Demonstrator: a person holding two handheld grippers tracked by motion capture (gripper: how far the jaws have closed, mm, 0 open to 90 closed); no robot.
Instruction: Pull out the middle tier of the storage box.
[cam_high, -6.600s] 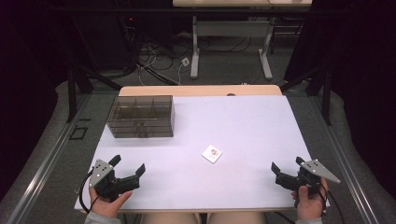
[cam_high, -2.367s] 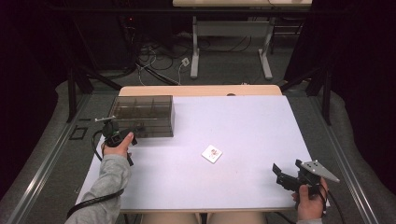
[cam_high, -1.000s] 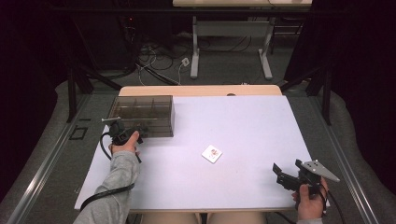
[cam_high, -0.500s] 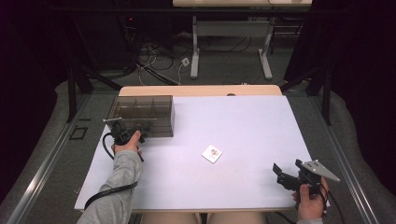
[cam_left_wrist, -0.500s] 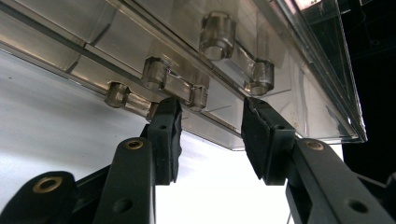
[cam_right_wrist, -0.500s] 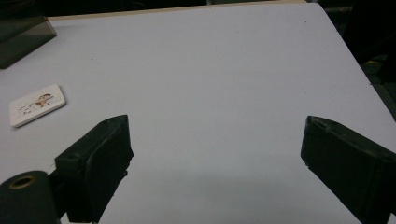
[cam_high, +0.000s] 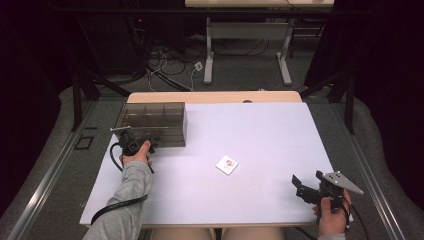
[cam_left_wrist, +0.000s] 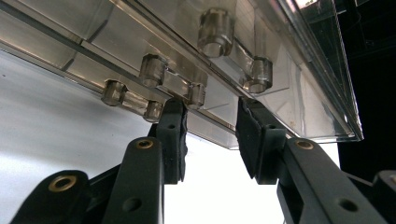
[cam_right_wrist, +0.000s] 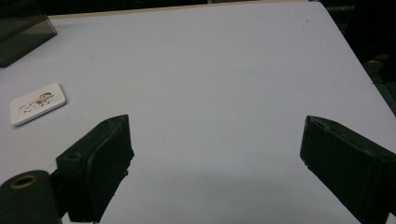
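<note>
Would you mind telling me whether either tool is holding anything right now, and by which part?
Nothing is clearly held. The left tool has been closing around the front lip of the clear compartment box, pads not visibly pressing. The right tool is open over the table.

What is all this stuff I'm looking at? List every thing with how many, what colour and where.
Table: one, white top with a tan far edge, centre of the room.
Compartment box: one, clear smoky grey plastic, far left of the table.
Box latch: one, clear, on the box's near edge, just above the left gripper's tips.
Small card: one, white with a little coloured picture, lying flat mid-table.
Second table: one, pale legs, on the floor beyond.
Floor cables: several, dark and white, behind the table.
Left gripper: one, black, at the box's near edge, jaws just closing, nothing visibly pinched.
Right gripper: one, black, near right corner, jaws wide open over bare table.
</note>
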